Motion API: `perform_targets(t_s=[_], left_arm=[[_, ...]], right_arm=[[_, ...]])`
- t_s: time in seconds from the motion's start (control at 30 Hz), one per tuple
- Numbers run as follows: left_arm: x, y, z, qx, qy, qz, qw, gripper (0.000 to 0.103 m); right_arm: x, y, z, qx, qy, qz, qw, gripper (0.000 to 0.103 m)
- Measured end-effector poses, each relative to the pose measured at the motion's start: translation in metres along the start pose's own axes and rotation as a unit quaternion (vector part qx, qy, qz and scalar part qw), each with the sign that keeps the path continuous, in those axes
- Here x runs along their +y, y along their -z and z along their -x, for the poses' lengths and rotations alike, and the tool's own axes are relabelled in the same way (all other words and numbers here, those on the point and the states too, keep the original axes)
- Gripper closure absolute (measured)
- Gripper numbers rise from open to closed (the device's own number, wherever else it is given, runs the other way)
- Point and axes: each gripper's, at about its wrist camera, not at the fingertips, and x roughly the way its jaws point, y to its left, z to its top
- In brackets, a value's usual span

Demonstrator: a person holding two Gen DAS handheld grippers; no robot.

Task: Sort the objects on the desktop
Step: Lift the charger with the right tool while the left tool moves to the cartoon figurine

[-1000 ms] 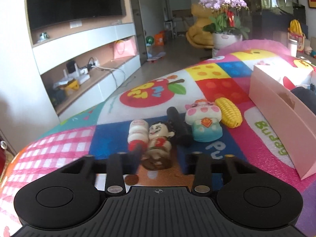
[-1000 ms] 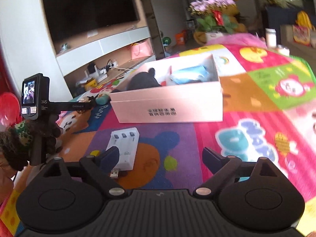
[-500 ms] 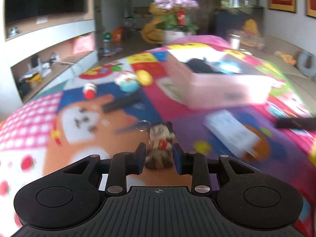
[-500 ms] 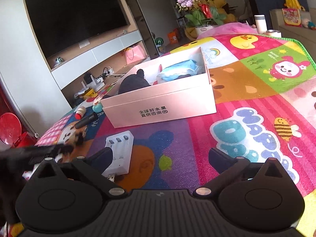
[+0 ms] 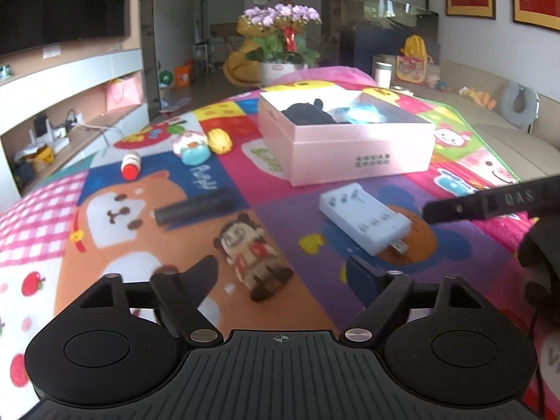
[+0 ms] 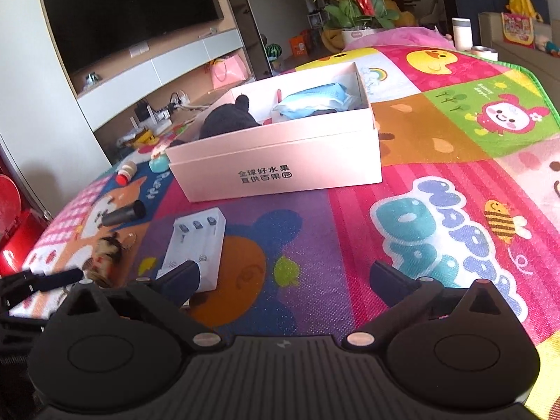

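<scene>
A small doll figurine (image 5: 252, 255) lies on its back on the play mat between the fingers of my left gripper (image 5: 280, 267). The jaws are opening and the pads do not touch it. My right gripper (image 6: 285, 273) stands open over the mat with nothing between its fingers; its left fingertip (image 6: 189, 273) is by a white battery charger (image 6: 197, 245). An open pink box (image 6: 276, 171) holds a black plush (image 6: 227, 119) and a blue packet (image 6: 315, 99). In the right wrist view the doll (image 6: 105, 259) sits at the far left.
A black cylinder (image 5: 194, 206), a red-and-white toy (image 5: 130, 168), a pig toy (image 5: 192, 147) and a corn toy (image 5: 219, 140) lie on the mat left of the box (image 5: 350, 147). The charger (image 5: 364, 220) lies in front of the box. A flower pot (image 5: 283, 66) stands beyond.
My left gripper carried the doll away from the other toys toward the near mat, then opened and left it lying there. The right gripper opened slightly wider and stayed in place.
</scene>
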Motion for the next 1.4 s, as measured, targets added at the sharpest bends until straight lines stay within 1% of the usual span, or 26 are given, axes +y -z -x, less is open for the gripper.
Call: perform_targets(t_s=[0.07, 0.17, 0.27, 0.33, 0.4, 0.47, 0.5, 0.6, 0.67, 0.73, 0.8, 0.87, 0.9, 0.93, 0.97, 1.0, 1.03, 1.1, 1.13, 1.2, 1.27, 1.33, 1.37, 1.4], left_arm=[[0.004, -0.002, -0.003, 0.000, 0.008, 0.001, 1.0000, 0.009], [0.012, -0.004, -0.008, 0.002, 0.013, 0.011, 0.9998, 0.008], [0.020, -0.007, -0.015, 0.002, 0.002, 0.011, 0.9999, 0.006], [0.030, -0.011, -0.024, 0.008, -0.003, 0.015, 0.9999, 0.006], [0.042, -0.016, -0.035, 0.022, 0.011, 0.036, 0.9990, 0.005], [0.054, -0.022, -0.046, 0.033, 0.043, 0.067, 0.9963, 0.004], [0.058, -0.025, -0.051, 0.032, 0.048, 0.079, 0.9952, 0.003], [0.067, -0.036, -0.064, 0.020, 0.038, 0.102, 0.9938, 0.003], [0.071, -0.041, -0.065, 0.010, 0.032, 0.116, 0.9927, 0.003], [0.073, -0.041, -0.059, 0.003, 0.034, 0.123, 0.9919, 0.002], [0.071, -0.035, -0.047, -0.001, 0.033, 0.120, 0.9923, 0.002], [0.067, -0.025, -0.033, -0.001, 0.037, 0.114, 0.9928, 0.001], [0.064, -0.018, -0.026, 0.000, 0.039, 0.111, 0.9930, 0.001], [0.062, -0.013, -0.020, 0.001, 0.039, 0.110, 0.9932, 0.001], [0.059, -0.008, -0.015, 0.001, 0.037, 0.108, 0.9935, 0.000], [0.056, -0.002, -0.010, 0.001, 0.032, 0.107, 0.9937, 0.000], [0.054, 0.002, -0.008, 0.002, 0.026, 0.108, 0.9938, 0.000], [0.052, 0.005, -0.005, -0.001, 0.015, 0.112, 0.9936, 0.000], [0.052, 0.005, -0.003, -0.008, 0.011, 0.114, 0.9934, 0.000], [0.053, 0.005, -0.004, -0.009, 0.009, 0.118, 0.9929, 0.000], [0.053, 0.005, -0.005, -0.004, 0.011, 0.120, 0.9927, 0.000], [0.054, 0.005, -0.005, -0.008, 0.012, 0.121, 0.9926, 0.000], [0.054, 0.007, -0.004, -0.009, 0.013, 0.122, 0.9924, 0.000], [0.054, 0.007, -0.003, -0.010, 0.013, 0.123, 0.9923, 0.000]], right_arm=[[0.001, 0.001, 0.000, 0.002, 0.003, 0.004, 1.000, 0.000], [0.000, 0.000, 0.000, 0.001, 0.003, 0.001, 1.000, 0.000], [0.001, 0.002, 0.001, -0.006, 0.006, -0.006, 1.000, 0.000], [0.002, 0.003, 0.001, -0.007, 0.007, -0.004, 1.000, 0.000], [0.004, 0.003, 0.000, -0.004, 0.012, 0.002, 1.000, 0.000], [0.009, 0.003, -0.001, 0.003, 0.021, 0.018, 1.000, 0.000], [0.012, 0.003, -0.002, 0.007, 0.026, 0.027, 0.999, 0.000], [0.017, 0.004, -0.004, 0.011, 0.038, 0.041, 0.998, 0.000], [0.017, 0.004, -0.004, 0.011, 0.038, 0.039, 0.998, 0.000], [0.015, 0.004, -0.003, 0.010, 0.034, 0.037, 0.999, 0.000], [0.015, 0.003, -0.004, 0.015, 0.034, 0.042, 0.998, 0.000], [0.019, 0.002, -0.006, 0.027, 0.038, 0.063, 0.997, 0.000], [0.020, 0.002, -0.005, 0.031, 0.033, 0.068, 0.997, 0.000], [0.020, 0.001, -0.003, 0.033, 0.012, 0.072, 0.997, 0.000], [0.020, 0.001, 0.002, 0.033, -0.022, 0.075, 0.996, 0.000], [0.023, 0.002, 0.006, 0.028, -0.045, 0.081, 0.995, 0.000], [0.030, 0.003, 0.008, 0.023, -0.048, 0.091, 0.994, 0.000], [0.046, 0.004, 0.007, 0.019, -0.037, 0.118, 0.992, 0.000], [0.054, 0.003, 0.004, 0.022, -0.039, 0.129, 0.991, 0.001], [0.067, 0.002, -0.004, 0.035, -0.031, 0.149, 0.988, 0.008], [0.074, 0.001, -0.013, 0.047, -0.015, 0.169, 0.984, 0.009], [0.074, 0.000, -0.018, 0.051, -0.001, 0.181, 0.982, 0.009], [0.072, -0.001, -0.018, 0.044, 0.015, 0.187, 0.981, 0.010], [0.069, -0.003, -0.016, 0.027, 0.048, 0.193, 0.980, 0.010]])
